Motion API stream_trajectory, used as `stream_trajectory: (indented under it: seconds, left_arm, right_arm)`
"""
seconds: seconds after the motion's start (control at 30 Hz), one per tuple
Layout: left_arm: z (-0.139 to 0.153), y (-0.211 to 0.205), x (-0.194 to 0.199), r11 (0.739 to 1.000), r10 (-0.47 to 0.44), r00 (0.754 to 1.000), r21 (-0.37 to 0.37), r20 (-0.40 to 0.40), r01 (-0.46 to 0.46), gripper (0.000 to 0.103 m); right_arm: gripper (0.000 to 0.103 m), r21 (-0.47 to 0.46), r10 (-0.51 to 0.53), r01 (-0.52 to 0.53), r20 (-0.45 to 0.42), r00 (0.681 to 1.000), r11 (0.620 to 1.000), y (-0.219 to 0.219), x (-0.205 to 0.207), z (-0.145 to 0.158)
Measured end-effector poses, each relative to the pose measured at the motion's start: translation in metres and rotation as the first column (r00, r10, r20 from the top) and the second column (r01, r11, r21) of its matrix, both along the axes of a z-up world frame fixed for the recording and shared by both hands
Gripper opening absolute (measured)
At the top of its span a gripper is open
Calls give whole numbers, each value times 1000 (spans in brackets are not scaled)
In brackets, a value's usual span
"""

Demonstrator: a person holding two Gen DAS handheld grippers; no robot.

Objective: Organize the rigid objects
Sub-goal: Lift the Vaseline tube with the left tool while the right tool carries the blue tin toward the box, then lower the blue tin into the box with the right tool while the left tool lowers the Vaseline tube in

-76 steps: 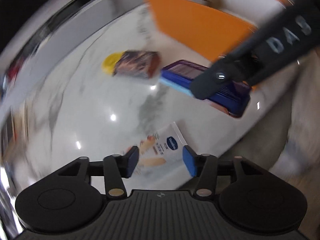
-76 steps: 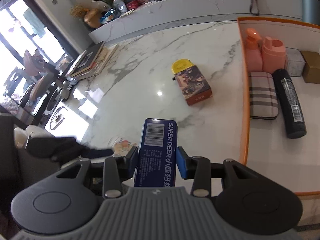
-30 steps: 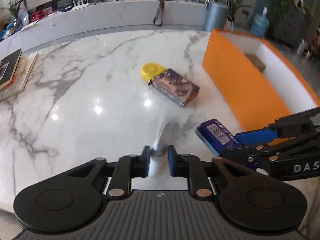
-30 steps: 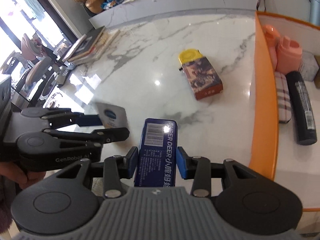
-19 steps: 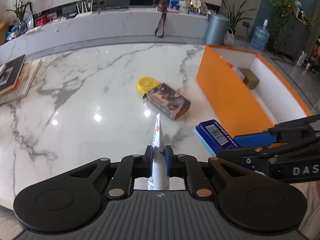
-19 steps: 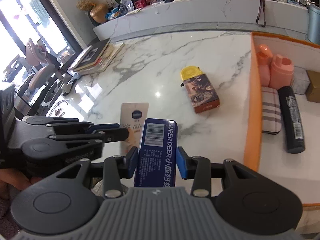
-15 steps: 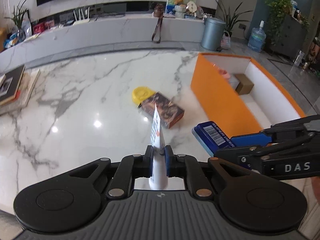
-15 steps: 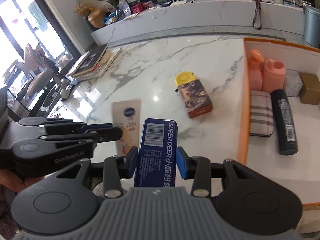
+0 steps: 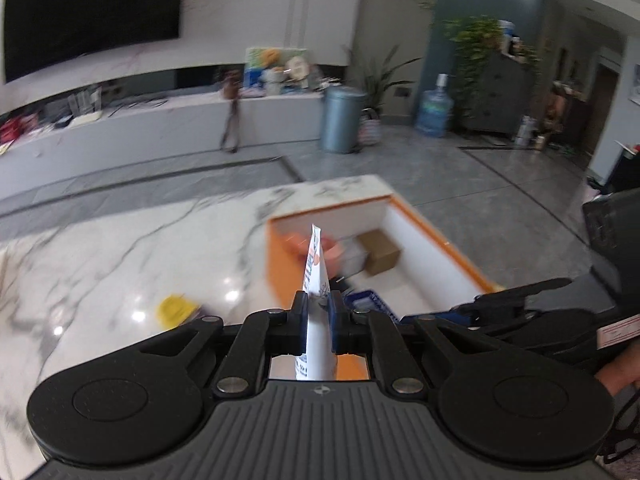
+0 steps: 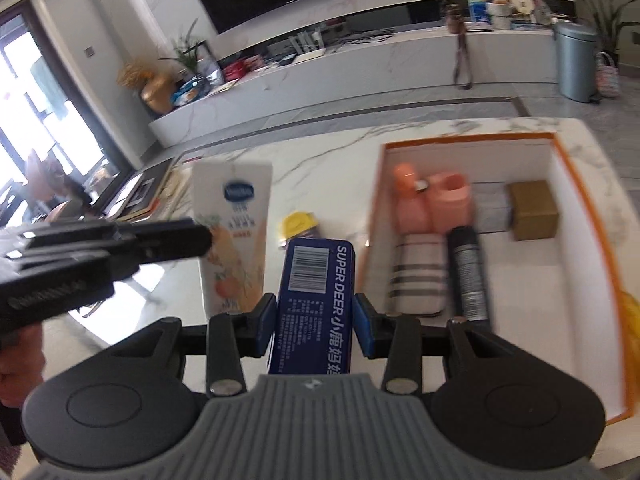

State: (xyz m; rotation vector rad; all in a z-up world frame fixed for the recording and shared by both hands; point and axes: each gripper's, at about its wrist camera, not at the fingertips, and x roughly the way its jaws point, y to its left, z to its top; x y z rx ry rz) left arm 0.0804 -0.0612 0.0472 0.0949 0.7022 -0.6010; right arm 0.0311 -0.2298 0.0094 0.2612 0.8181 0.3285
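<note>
My left gripper (image 9: 319,306) is shut on a flat white cream tube (image 9: 316,268), held edge-on and raised above the marble table; the tube's face shows in the right wrist view (image 10: 232,232). My right gripper (image 10: 316,320) is shut on a blue Super Deer tin (image 10: 318,300), held beside the orange-rimmed box (image 10: 372,216). The tin's end shows in the left wrist view (image 9: 368,304). The box (image 9: 276,260) lies ahead of both grippers.
The box holds two pink bottles (image 10: 428,200), a striped case (image 10: 420,284), a black can (image 10: 468,276), a grey packet and a brown carton (image 10: 532,210). A yellow tape measure (image 10: 298,222) and a partly hidden dark box lie on the table (image 9: 120,248). Books sit far left.
Both grippers have risen and swung toward the orange box, each still holding its object. The cream tube went from lying on the table to gripped and lifted.
</note>
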Motion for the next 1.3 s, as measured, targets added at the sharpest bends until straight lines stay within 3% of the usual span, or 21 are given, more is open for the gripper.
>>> stream_trajectory:
  seconds: [0.17, 0.33, 0.6, 0.83, 0.87, 1.03, 1.3]
  left_arm:
    - [-10, -45, 21, 997, -73, 997, -21, -17, 73, 10]
    - [-43, -74, 43, 995, -102, 992, -29, -78, 100, 10]
    - [-91, -89, 73, 996, -90, 981, 11, -169, 93, 10]
    - [-107, -86, 88, 996, -86, 974, 20, -209, 93, 5]
    - [-108, -85, 89, 995, -92, 972, 14, -215, 97, 0]
    - [-112, -84, 90, 993, -108, 968, 16, -227, 115, 0]
    - [-115, -78, 87, 995, -92, 967, 17, -239, 99, 0]
  right_arm:
    - [43, -17, -83, 82, -24, 996, 996, -40, 8, -7]
    - [43, -67, -137, 133, -59, 989, 989, -67, 24, -25]
    - [43, -216, -106, 84, -94, 990, 973, -76, 80, -59]
    - [43, -363, -93, 32, -151, 984, 931, -60, 125, -89]
    - [43, -365, -98, 32, -161, 982, 930, -60, 129, -93]
    - [43, -367, -132, 50, -201, 971, 929, -65, 140, -108]
    - [44, -334, -139, 62, -213, 967, 941, -72, 138, -106]
